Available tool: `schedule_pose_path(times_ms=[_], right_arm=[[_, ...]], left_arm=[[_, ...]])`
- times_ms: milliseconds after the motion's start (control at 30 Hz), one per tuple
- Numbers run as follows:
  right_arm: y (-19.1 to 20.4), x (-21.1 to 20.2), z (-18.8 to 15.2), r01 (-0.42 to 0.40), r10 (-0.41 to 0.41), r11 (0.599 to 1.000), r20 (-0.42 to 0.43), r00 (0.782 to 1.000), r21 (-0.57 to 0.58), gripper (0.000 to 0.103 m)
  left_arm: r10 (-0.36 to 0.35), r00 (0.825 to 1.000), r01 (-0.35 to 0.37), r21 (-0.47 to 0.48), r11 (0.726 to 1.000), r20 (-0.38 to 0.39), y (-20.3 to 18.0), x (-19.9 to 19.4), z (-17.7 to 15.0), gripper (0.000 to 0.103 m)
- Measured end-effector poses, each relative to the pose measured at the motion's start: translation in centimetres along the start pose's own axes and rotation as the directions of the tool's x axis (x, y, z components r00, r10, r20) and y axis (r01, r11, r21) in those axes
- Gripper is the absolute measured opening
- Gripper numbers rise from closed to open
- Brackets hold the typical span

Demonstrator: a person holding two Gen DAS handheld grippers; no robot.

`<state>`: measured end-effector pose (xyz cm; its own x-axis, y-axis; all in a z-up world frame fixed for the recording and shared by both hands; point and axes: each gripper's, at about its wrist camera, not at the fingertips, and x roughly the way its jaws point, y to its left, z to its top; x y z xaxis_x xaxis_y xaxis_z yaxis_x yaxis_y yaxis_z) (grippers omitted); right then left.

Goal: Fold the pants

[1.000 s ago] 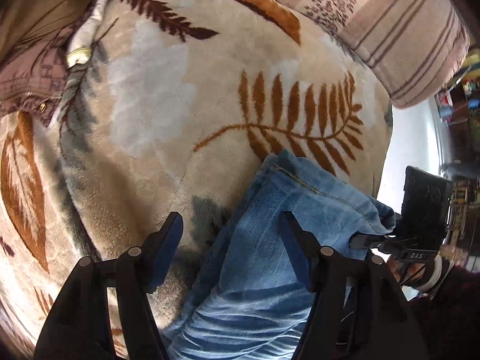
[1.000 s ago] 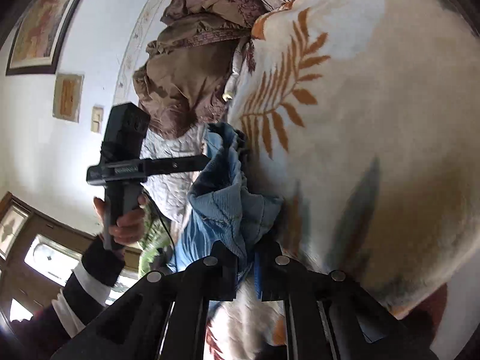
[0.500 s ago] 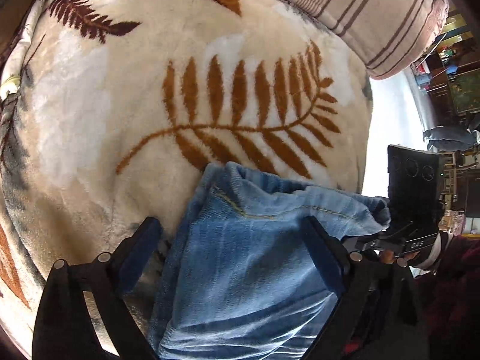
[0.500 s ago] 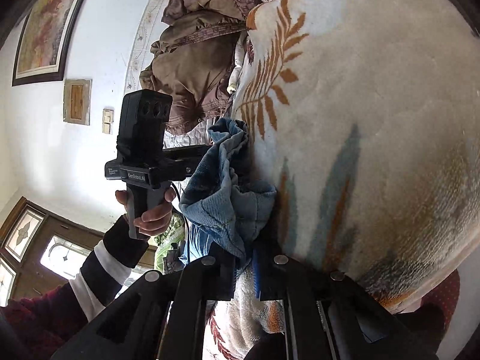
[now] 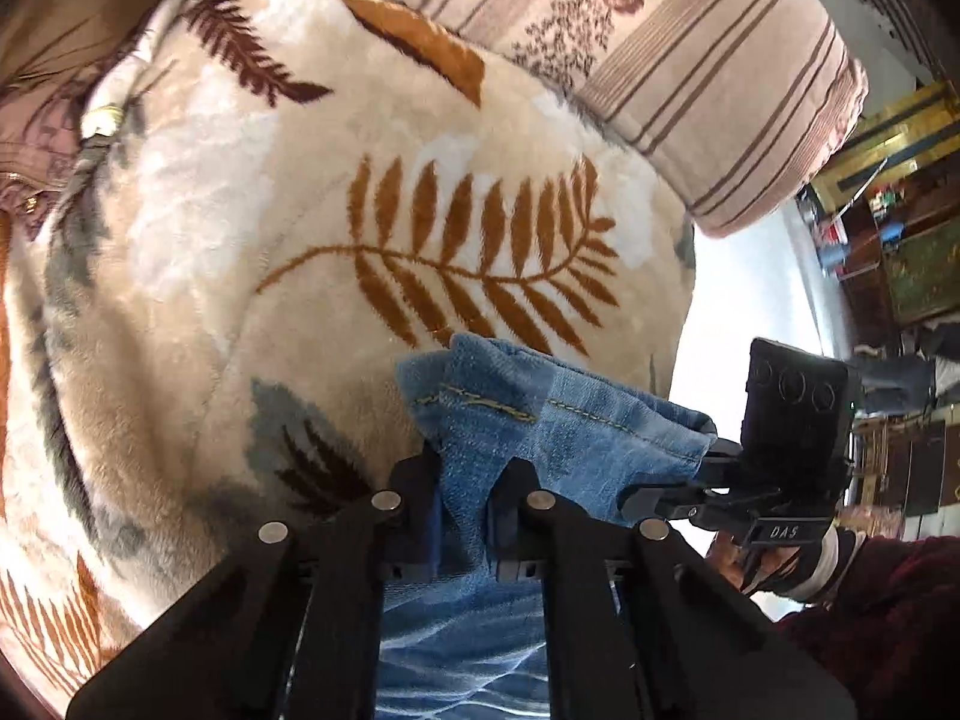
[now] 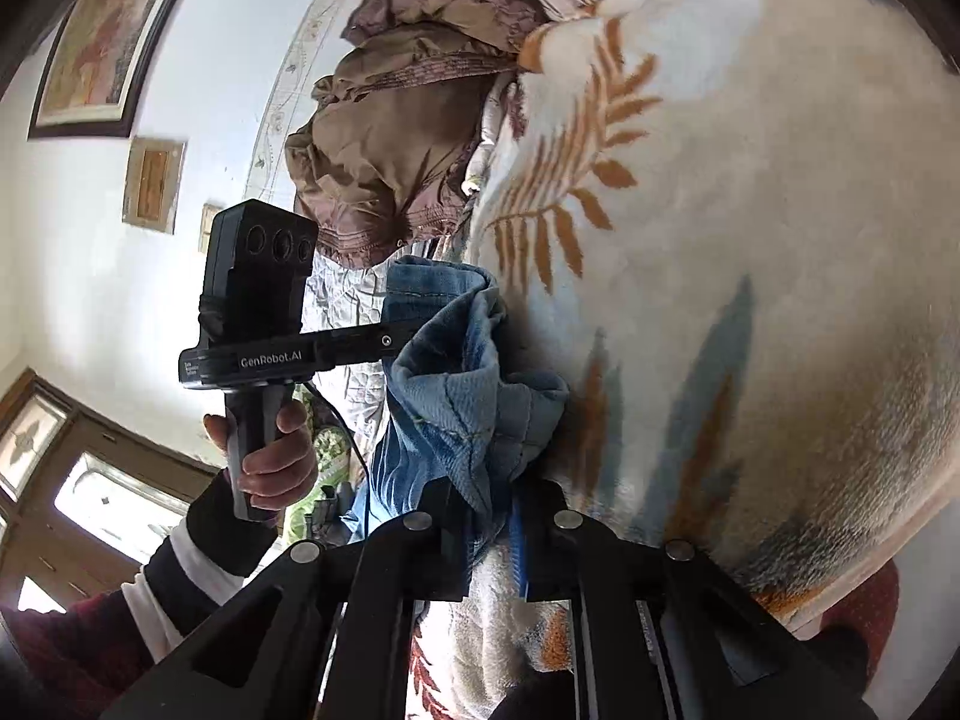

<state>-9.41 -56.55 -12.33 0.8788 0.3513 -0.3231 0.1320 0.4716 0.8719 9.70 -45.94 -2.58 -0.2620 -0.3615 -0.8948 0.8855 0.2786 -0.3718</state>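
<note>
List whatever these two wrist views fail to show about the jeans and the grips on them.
- Jeans: only the bunched hem shows; the rest leaves the left wrist view's bottom edge, so fold progress is unknown.
- Left gripper: denim covers the pad faces.
- Right gripper: denim fills the gap, hiding how deep the bite goes.
- Blanket: the bed under it is fully covered.
- Shelf items at the left wrist view's right edge: too small to name.

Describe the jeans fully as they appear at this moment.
The jeans are light blue denim with a tan-stitched hem and pale fade streaks lower down. The hem end is bunched and lifted above the leaf-print blanket, pinched in two places: the left gripper and right gripper both have their jaws shut on the cloth.
</note>
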Motion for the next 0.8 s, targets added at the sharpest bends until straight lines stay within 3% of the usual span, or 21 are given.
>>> schedule_pose_path(times_ms=[167, 300, 367, 433, 500, 567, 633, 667, 700, 800], right_arm=[[6.3, 0.2, -0.1, -0.028, 0.024, 0.981, -0.024, 0.999, -0.192, 0.008], [12.5, 2.0, -2.6, -0.068, 0.027, 0.918, -0.110, 0.994, -0.390, 0.009], [14.9, 3.8, -4.8, -0.090, 0.007, 0.876, -0.175, 0.985, -0.474, 0.010], [16.5, 6.1, -7.2, -0.111, -0.027, 0.845, -0.249, 0.968, -0.523, 0.013], [16.9, 9.3, -9.7, -0.113, -0.088, 0.832, -0.330, 0.940, -0.543, 0.013], [16.8, 12.8, -12.0, -0.090, -0.180, 0.823, -0.406, 0.896, -0.561, 0.016], [16.3, 15.3, -14.0, -0.042, -0.284, 0.799, -0.437, 0.853, -0.600, 0.023], [16.4, 15.6, -14.6, -0.021, -0.320, 0.781, -0.429, 0.845, -0.624, 0.026], [16.9, 15.2, -14.6, -0.017, -0.320, 0.775, -0.417, 0.851, -0.631, 0.028], [18.8, 13.1, -14.3, -0.084, -0.284, 0.780, -0.471, 0.835, -0.620, 0.058]], left_arm=[[0.017, 0.990, -0.005, -0.089, 0.996, 0.137, 0.3, -6.4, -4.7, 0.008], [0.058, 0.975, -0.015, -0.194, 0.981, 0.216, 2.8, -10.9, -9.4, 0.010], [0.081, 0.967, -0.011, -0.279, 0.960, 0.241, 4.3, -11.4, -11.7, 0.017], [0.143, 0.962, -0.040, -0.399, 0.916, 0.232, 6.1, -10.8, -14.5, 0.029], [0.230, 0.957, -0.101, -0.537, 0.837, 0.179, 8.4, -9.7, -17.8, 0.035], [0.249, 0.961, -0.114, -0.656, 0.746, 0.116, 11.0, -8.6, -21.1, 0.033], [0.263, 0.955, -0.084, -0.724, 0.684, 0.138, 12.4, -9.3, -24.4, 0.031], [0.266, 0.950, -0.057, -0.745, 0.665, 0.164, 12.4, -10.1, -25.7, 0.032], [0.242, 0.948, 0.000, -0.761, 0.648, 0.206, 12.6, -10.9, -26.9, 0.032], [0.174, 0.924, 0.180, -0.787, 0.590, 0.341, 12.8, -12.6, -30.1, 0.040]])
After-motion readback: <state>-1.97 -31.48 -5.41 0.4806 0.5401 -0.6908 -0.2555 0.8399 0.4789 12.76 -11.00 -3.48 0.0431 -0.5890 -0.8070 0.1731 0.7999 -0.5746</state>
